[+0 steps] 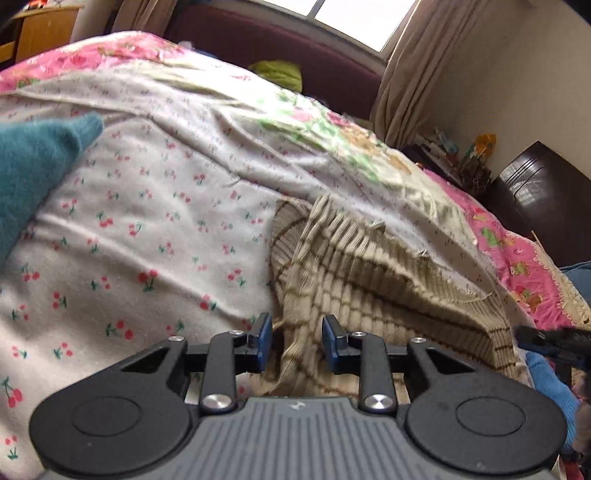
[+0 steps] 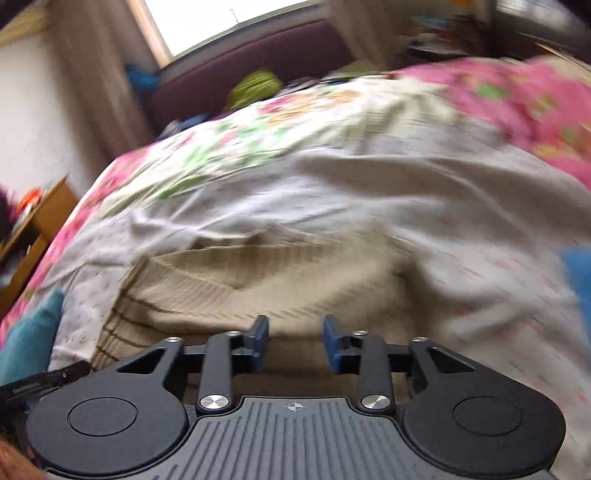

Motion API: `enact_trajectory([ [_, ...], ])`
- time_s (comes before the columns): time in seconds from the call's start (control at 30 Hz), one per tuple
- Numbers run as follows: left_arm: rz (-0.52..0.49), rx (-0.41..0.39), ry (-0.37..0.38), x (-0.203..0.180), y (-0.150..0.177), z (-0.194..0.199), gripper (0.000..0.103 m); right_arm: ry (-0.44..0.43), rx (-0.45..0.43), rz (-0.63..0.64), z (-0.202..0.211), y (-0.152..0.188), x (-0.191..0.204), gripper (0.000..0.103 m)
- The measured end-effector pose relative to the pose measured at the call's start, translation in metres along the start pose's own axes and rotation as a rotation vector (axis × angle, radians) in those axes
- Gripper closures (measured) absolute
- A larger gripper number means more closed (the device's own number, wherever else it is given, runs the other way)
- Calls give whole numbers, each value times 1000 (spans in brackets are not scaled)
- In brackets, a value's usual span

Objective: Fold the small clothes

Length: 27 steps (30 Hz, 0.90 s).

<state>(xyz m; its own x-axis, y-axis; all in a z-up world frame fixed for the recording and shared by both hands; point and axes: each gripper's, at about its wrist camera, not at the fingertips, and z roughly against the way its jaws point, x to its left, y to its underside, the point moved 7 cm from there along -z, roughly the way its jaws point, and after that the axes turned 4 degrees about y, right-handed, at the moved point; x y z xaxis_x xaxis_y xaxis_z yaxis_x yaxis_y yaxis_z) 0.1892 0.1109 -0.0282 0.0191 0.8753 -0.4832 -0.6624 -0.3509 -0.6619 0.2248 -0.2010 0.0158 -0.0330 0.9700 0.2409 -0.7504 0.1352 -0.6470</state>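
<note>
- The left gripper [image 1: 297, 341] hangs low over the bed, its blue pads a narrow gap apart. A bunched ridge of the beige knit sweater [image 1: 354, 280] runs up through that gap; the cloth sits between the pads, but I cannot tell whether they press on it or only stand beside it.
- The right gripper [image 2: 295, 341] also stands narrowly parted, over the near edge of the sweater [image 2: 258, 284]. Nothing lies between its pads in its own view, which is smeared with blur; the knit shows beyond and under the tips, not pinched.
- The sweater, cream with thin brown stripes, lies crumpled on the white cherry-print bedsheet [image 1: 155, 229], toward the near side of the bed, with its ribbed hem fanned out away from the left gripper.
- In the left view, the right gripper's dark tip [image 1: 554, 341] shows at the sweater's far right edge, with a blue glove [image 1: 550, 380] just under it.
- A teal garment [image 1: 40, 162] lies at the left of the sheet, well apart from the sweater.
- A pink floral quilt [image 1: 517, 254] borders the sheet, and a green bundle [image 1: 277, 72] sits by the dark headboard [image 1: 240, 33] under the window.
</note>
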Motion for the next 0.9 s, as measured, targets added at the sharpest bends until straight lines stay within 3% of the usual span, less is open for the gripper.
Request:
enact_trajectory([
  [0.13,-55,-22,32,-23,-15,-7,58,-27,42,67,-51,-15,47,65],
  [0.3,-87,-40,86,-50,-11,-33,56,-13,171,109,-98,3,74,55],
  [0.37,-100,-39,85,-51,-1,-40,56,43,157,125,-107,9,74,58],
  [0.43,-105,-25,83,-48,14,-44,56,61,140,109,-106,10,73,80],
  [0.53,-123,-22,87,-40,26,-45,56,60,129,86,-101,6,73,98],
  [0.73,-127,-45,119,-36,25,-42,55,53,-7,49,-73,-26,84,98],
  [0.9,-133,-117,108,-35,19,-32,51,59,-76,3,-81,-48,87,99],
])
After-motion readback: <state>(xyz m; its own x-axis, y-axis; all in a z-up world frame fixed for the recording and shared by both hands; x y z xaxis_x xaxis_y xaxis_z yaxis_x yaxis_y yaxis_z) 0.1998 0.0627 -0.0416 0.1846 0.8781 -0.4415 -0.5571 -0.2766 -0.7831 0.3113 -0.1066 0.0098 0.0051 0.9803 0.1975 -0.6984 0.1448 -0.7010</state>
